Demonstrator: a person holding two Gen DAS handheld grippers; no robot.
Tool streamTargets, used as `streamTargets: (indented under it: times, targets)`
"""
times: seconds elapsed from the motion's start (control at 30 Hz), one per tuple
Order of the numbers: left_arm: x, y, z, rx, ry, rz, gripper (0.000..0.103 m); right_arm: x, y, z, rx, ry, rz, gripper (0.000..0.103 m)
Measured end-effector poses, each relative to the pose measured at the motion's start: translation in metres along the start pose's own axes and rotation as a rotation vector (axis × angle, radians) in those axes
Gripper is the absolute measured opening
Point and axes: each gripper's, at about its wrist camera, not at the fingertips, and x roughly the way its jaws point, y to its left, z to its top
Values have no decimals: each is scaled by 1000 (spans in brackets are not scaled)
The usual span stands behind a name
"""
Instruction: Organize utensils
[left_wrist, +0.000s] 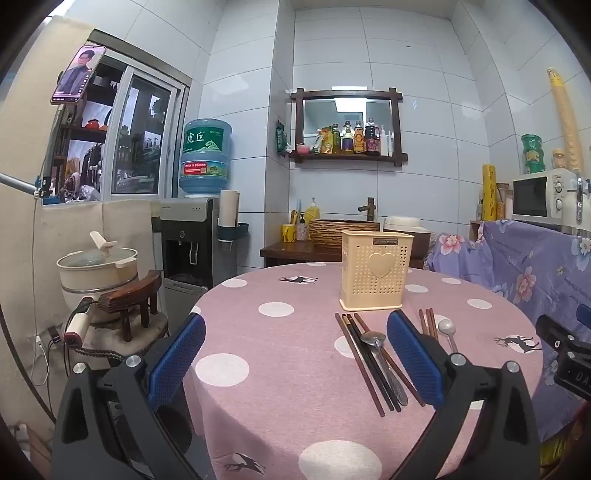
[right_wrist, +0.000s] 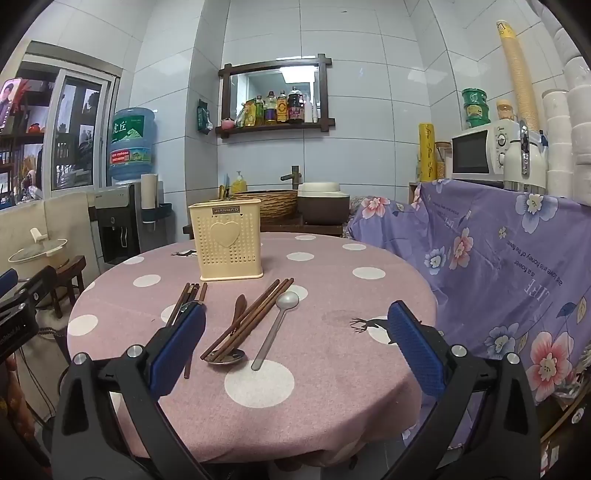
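Observation:
A cream perforated utensil holder (left_wrist: 375, 271) with a heart stands upright on the pink dotted round table (left_wrist: 258, 387); it also shows in the right wrist view (right_wrist: 229, 240). Dark and brown chopsticks (left_wrist: 373, 363) and a metal spoon (left_wrist: 382, 363) lie before it. In the right wrist view brown chopsticks (right_wrist: 251, 317), a wooden spoon (right_wrist: 238, 308), a metal spoon bowl (right_wrist: 227, 357) and a grey spoon (right_wrist: 277, 326) lie on the table (right_wrist: 332, 369). My left gripper (left_wrist: 295, 356) is open and empty. My right gripper (right_wrist: 295, 347) is open and empty.
A purple flowered cloth (right_wrist: 498, 266) covers furniture right of the table, with a microwave (right_wrist: 484, 151) on top. A water dispenser (left_wrist: 188, 236), a pot (left_wrist: 98, 269) on a small stool, and a basket sink (left_wrist: 340, 229) stand behind the table.

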Motion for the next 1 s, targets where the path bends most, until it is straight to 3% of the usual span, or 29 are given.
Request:
streamTargets:
  times: [0.1,1.0]
  targets:
    - [-6,-4,-1,18,-27,2,98,0,0,0,-4,4,2,98]
    - [1,2,-3,6,-6,-4,98,0,0,0,-2,13,4,98]
